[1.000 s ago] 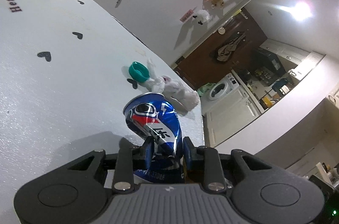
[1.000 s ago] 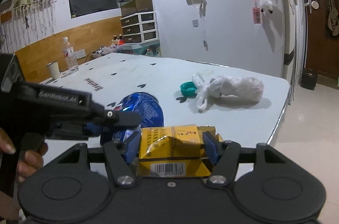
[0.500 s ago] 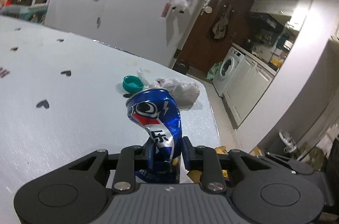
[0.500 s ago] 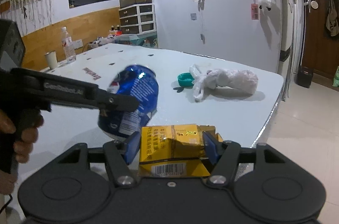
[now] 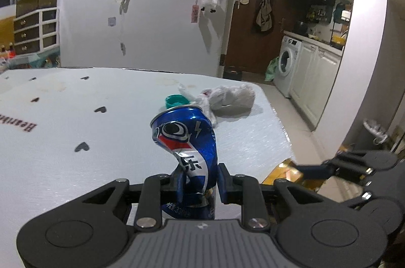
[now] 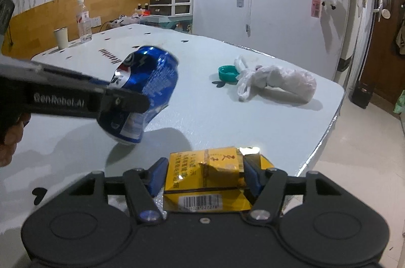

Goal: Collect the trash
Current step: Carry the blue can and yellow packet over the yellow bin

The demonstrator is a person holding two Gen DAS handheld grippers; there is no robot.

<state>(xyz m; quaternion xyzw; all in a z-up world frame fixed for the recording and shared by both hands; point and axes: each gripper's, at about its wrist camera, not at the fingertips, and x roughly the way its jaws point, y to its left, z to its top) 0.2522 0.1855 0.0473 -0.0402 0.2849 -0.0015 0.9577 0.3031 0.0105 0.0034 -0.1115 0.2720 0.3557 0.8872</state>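
Observation:
My left gripper (image 5: 198, 182) is shut on a crushed blue soda can (image 5: 188, 144), squeezed at its dented waist and held above the white table (image 5: 76, 121). The right wrist view shows the same can (image 6: 146, 88) tilted in the air at left, with the left gripper (image 6: 121, 100) clamped on it. My right gripper (image 6: 203, 176) is shut on a yellow carton (image 6: 205, 179) with a barcode, near the table's front edge. A teal bottle cap (image 6: 227, 73) and a knotted white plastic bag (image 6: 276, 83) lie further back on the table.
A water bottle (image 6: 83, 21) and a white cup (image 6: 61, 37) stand at the table's far left edge. The table's right edge (image 6: 329, 126) drops to a tiled floor. A washing machine (image 5: 287, 65) and a dark door (image 5: 253, 22) stand beyond.
The left gripper has rolled upright and risen, lifting the can off the table. The right gripper with the carton has stayed nearly still.

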